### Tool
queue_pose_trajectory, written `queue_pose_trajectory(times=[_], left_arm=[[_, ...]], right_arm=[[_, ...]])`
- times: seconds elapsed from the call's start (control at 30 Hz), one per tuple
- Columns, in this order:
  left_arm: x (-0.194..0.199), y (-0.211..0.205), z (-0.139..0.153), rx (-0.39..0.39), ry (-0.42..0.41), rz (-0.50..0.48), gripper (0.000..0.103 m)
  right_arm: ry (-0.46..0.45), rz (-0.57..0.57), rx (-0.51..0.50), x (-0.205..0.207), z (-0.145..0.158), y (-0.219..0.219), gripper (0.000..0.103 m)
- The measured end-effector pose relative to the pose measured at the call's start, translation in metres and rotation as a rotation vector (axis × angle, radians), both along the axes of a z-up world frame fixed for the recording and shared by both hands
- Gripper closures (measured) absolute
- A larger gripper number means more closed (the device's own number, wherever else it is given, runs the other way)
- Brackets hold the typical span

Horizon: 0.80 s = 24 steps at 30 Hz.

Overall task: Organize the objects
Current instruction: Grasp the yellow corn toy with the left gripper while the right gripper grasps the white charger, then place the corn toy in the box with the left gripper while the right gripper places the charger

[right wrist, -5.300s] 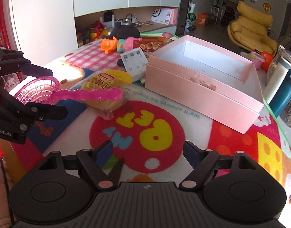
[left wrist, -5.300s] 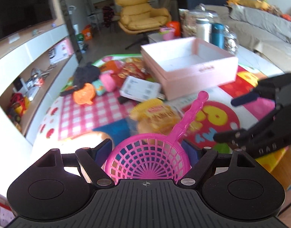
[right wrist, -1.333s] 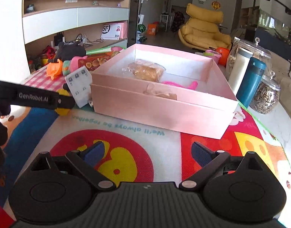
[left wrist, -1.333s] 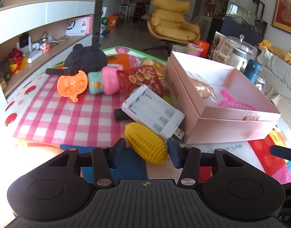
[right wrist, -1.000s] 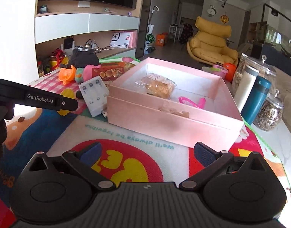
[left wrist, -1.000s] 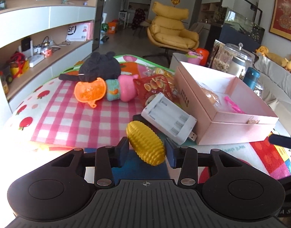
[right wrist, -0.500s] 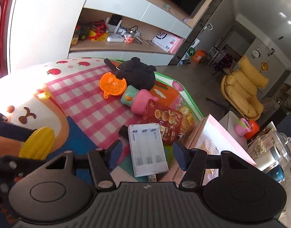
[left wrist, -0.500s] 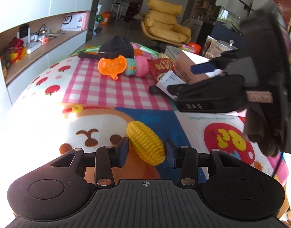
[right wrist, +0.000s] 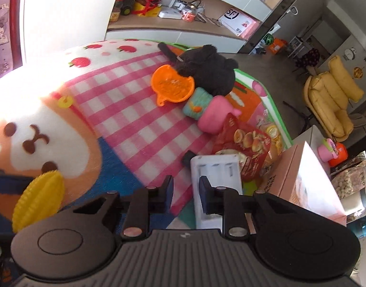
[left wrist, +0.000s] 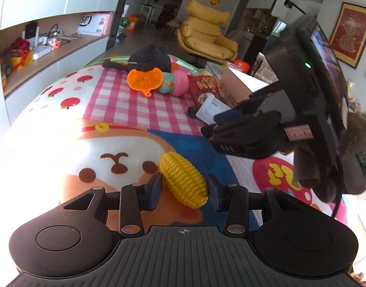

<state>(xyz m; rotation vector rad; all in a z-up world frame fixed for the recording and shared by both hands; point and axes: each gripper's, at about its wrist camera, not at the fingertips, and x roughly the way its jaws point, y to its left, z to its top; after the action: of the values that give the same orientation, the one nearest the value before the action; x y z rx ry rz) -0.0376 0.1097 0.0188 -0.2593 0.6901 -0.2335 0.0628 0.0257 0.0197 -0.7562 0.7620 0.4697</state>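
Left wrist view: left gripper point(left wrist: 184, 187) clamped yellow toy corn point(left wrist: 182, 182). Right gripper point(right wrist: 185, 191), jaws closing, straddled the white battery charger's point(right wrist: 215, 169) edge on the tabletop point(right wrist: 125, 119).

Toy corn point(left wrist: 183, 181) on mat point(left wrist: 125, 110), plush point(left wrist: 150, 57) behind orange strainer point(left wrist: 144, 80), box point(right wrist: 302, 179) right
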Motion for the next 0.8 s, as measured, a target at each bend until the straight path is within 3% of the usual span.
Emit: queue_pose_trajectory(times=[0.2, 0.33, 0.43, 0.5, 0.67, 0.8], left_arm=[[0.001, -0.005, 0.001, -0.005, 0.017, -0.003, 0.058], [0.003, -0.019, 0.003, 0.008, 0.026, -0.04, 0.058], [0.003, -0.029, 0.004, 0.019, 0.029, -0.063, 0.058], [0.004, -0.034, 0.004, 0.03, 0.034, -0.07, 0.058], [0.009, -0.046, 0.005, 0.061, 0.047, -0.078, 0.058], [0.013, -0.056, 0.005, 0.082, 0.054, -0.091, 0.058]], right_arm=[[0.092, -0.008, 0.105, -0.037, 0.01, -0.035, 0.083], [0.088, -0.015, 0.139, -0.06, 0.01, -0.058, 0.078], [0.069, -0.056, 0.18, -0.067, 0.01, -0.078, 0.058], [0.06, -0.098, 0.211, -0.066, 0.009, -0.092, 0.037], [0.035, -0.192, 0.272, -0.066, 0.004, -0.128, 0.022], [-0.015, -0.252, 0.279, -0.068, 0.001, -0.148, 0.02]])
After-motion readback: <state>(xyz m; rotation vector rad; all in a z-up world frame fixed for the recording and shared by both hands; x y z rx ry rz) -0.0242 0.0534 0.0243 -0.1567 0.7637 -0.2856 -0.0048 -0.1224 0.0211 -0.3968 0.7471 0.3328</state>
